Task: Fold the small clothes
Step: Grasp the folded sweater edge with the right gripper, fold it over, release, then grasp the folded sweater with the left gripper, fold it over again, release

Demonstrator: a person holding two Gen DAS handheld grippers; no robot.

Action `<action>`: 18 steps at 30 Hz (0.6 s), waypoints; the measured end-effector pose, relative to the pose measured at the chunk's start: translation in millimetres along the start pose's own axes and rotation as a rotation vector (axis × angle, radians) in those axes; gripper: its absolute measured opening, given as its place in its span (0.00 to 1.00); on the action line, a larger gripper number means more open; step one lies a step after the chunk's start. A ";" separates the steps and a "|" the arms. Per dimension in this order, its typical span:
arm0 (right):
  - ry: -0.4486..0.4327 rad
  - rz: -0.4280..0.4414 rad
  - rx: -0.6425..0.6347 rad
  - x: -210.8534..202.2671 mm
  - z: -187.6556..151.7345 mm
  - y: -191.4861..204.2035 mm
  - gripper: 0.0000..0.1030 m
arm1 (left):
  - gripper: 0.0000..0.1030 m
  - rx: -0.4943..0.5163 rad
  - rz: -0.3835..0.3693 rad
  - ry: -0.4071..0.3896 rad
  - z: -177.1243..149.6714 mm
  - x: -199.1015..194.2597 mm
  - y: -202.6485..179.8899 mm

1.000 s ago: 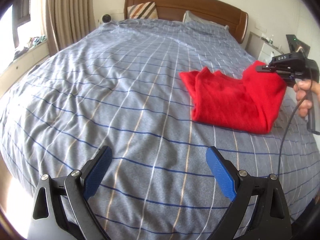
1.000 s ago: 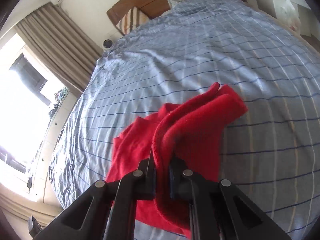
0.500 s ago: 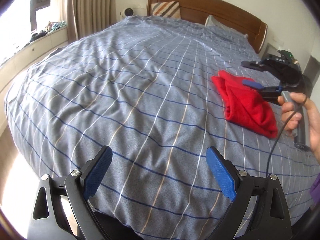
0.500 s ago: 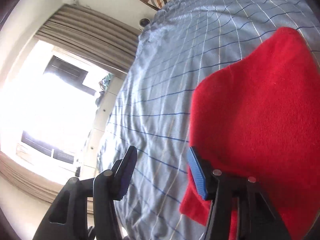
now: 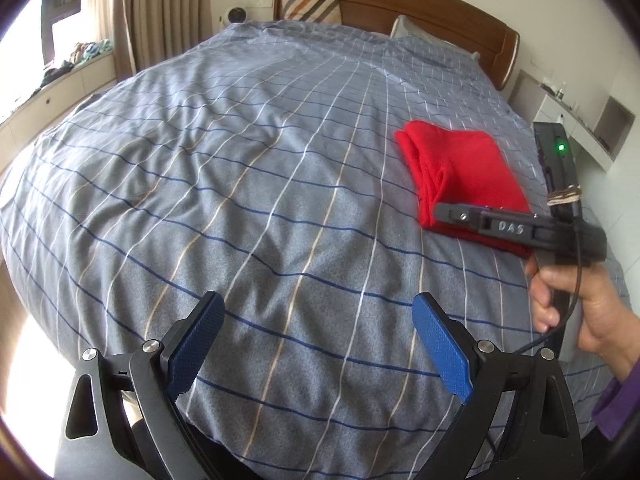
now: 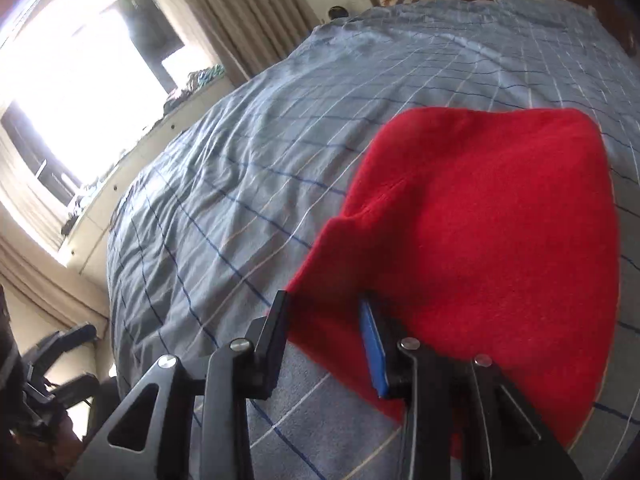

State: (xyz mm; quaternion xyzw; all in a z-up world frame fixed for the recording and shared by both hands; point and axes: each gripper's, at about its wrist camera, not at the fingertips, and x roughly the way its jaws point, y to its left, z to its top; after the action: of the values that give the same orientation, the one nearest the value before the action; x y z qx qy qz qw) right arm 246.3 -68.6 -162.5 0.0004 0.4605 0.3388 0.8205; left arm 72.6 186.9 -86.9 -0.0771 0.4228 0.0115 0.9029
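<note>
Red garment [image 5: 464, 172] folded on bed [image 5: 240, 184]; only L view shows headboard [image 5: 400, 4]. R gripper [image 6: 326, 332] parted at garment's near edge, gripping nothing; L gripper [image 5: 320, 340] wide, empty.

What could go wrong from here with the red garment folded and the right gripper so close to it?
1. The right gripper is open with its pads at the near edge of the red garment; pulling away carelessly could snag the knit and undo the fold.
2. The garment lies near the bedspread edge by the right hand, so a nudge might push it off.
</note>
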 end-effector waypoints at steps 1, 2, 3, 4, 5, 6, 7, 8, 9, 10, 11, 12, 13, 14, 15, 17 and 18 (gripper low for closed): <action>0.013 -0.033 -0.057 6.9 -6.0 12.1 0.33 | 0.93 0.012 0.003 0.006 0.1 0.5 -1.7; 0.008 -0.071 -0.106 7.5 -10.0 20.0 0.33 | 0.93 0.023 0.005 0.011 0.3 1.1 -3.2; 0.004 -0.088 -0.135 3.7 -12.0 24.7 0.33 | 0.93 0.033 0.005 0.016 1.4 1.9 -4.8; 0.007 -0.085 -0.139 -3.4 -12.0 25.4 0.33 | 0.93 0.043 0.002 0.019 3.3 3.0 -6.6; 0.001 -0.068 -0.125 -14.8 -12.2 23.1 0.33 | 0.93 0.055 -0.005 0.022 6.4 4.3 -9.4; -0.019 -0.038 -0.107 -29.9 -12.4 18.9 0.34 | 0.93 0.068 -0.015 0.022 11.3 5.8 -12.8; -0.044 -0.009 -0.092 -47.2 -16.2 14.3 0.37 | 0.93 0.080 -0.028 0.020 18.5 7.7 -17.4; -0.066 -0.002 -0.081 -63.7 -21.2 8.2 0.44 | 0.93 0.089 -0.050 0.016 28.0 10.4 -22.7; -0.085 -0.018 -0.070 -76.9 -25.5 3.9 0.51 | 0.93 0.099 -0.082 0.014 39.9 14.9 -29.5; -0.102 -0.043 -0.052 -89.6 -31.0 -6.7 0.54 | 0.96 0.110 -0.115 0.017 52.8 22.0 -37.3; -0.114 -0.072 -0.025 -99.6 -33.3 -18.0 0.62 | 0.96 0.120 -0.144 0.025 66.6 32.0 -46.4; -0.121 -0.103 0.014 -106.6 -35.9 -33.6 0.68 | 0.96 0.122 -0.168 0.034 80.9 44.7 -56.4; -0.125 -0.133 0.063 -111.2 -37.3 -50.9 0.69 | 0.97 0.120 -0.205 0.053 94.3 60.6 -67.1; -0.130 -0.156 0.121 -114.9 -37.9 -69.7 0.69 | 0.97 0.117 -0.253 0.092 106.8 80.1 -77.9; -0.140 -0.162 0.184 -117.9 -36.9 -87.8 0.69 | 0.97 0.108 -0.286 0.138 117.5 101.9 -87.9; -0.149 -0.113 0.319 -118.5 -31.3 -122.3 0.69 | 0.96 0.088 -0.268 0.216 130.4 144.0 -102.8; -0.146 -0.076 0.383 -114.9 -26.5 -136.9 0.69 | 0.96 0.089 -0.221 0.234 133.9 161.3 -106.0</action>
State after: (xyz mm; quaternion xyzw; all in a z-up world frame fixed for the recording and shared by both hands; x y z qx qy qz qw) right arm 262.4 -246.2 -133.8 0.1634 0.4556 0.2132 0.8487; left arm 287.3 94.9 -112.2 -0.0841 0.5141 -0.1158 0.8457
